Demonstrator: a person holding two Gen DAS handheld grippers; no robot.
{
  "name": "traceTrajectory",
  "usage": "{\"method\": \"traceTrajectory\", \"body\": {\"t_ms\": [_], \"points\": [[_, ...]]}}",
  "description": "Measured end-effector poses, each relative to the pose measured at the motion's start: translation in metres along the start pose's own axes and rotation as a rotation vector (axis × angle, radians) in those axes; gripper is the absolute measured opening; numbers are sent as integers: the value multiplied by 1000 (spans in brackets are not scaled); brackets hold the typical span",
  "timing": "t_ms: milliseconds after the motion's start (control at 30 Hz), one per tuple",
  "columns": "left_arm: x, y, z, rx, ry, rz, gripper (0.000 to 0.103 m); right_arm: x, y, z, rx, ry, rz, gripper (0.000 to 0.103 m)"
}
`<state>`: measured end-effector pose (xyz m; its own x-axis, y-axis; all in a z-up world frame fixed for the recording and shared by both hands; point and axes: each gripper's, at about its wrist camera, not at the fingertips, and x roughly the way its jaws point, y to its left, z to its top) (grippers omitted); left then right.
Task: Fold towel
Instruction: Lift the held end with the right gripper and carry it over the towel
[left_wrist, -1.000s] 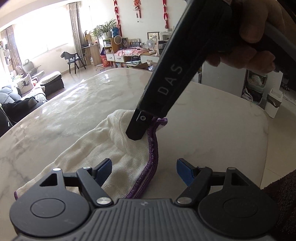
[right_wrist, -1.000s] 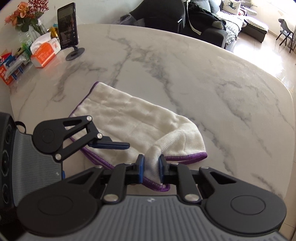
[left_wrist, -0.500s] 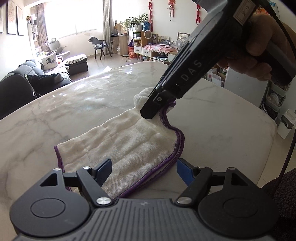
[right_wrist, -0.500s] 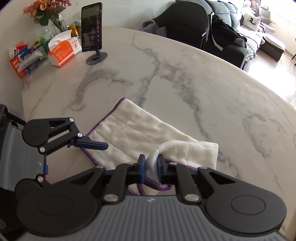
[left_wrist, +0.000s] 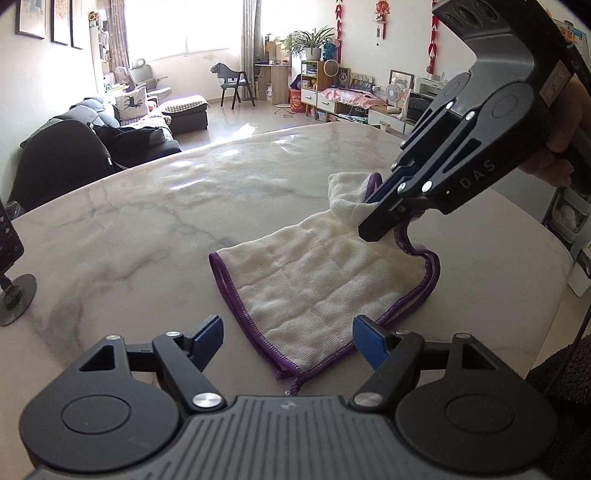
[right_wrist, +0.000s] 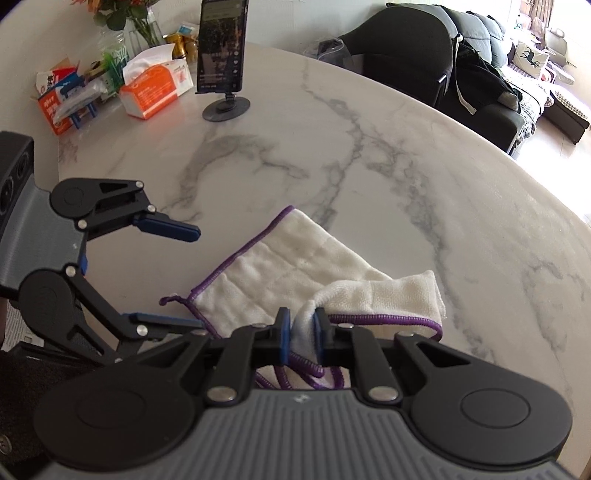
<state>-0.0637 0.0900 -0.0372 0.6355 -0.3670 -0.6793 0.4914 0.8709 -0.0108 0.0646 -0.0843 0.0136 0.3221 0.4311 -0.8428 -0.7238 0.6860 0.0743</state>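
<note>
Jaws on your right gripper (right_wrist: 300, 334) stay pinched on a bunched corner of the towel (left_wrist: 317, 280), lifted off the worktop (left_wrist: 147, 229); left gripper (left_wrist: 288, 338) jaws are spread, empty, with the towel's near corner below the gap. Over the last second the raised corner has swung across, and more of the cloth now lies flat, purple hem showing. Fold's mid-carry, I'd say: you still need to lay that corner down and square the edges.
</note>
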Motion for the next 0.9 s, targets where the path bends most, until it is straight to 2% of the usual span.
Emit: {"method": "traceTrajectory", "body": {"t_ms": [333, 467, 500, 667, 800, 900], "points": [[-3, 21, 6, -73, -16, -20, 78, 18, 17, 13, -41, 20, 45, 14], [-2, 27, 0, -92, -12, -20, 78, 27, 26, 17, -62, 48, 72, 21], [-1, 27, -1, -98, -11, -24, 78, 28, 26, 18, -54, 52, 84, 24], [2, 25, -1, -105, -12, -41, 78, 18, 21, 21, -19, 9, 115, 65], [7, 21, -1, -104, -19, -66, 78, 4, 12, 23, -2, -40, 84, 67], [9, 16, 0, -105, -24, -84, 78, -2, -1, 27, 33, -71, 41, 64]]}}
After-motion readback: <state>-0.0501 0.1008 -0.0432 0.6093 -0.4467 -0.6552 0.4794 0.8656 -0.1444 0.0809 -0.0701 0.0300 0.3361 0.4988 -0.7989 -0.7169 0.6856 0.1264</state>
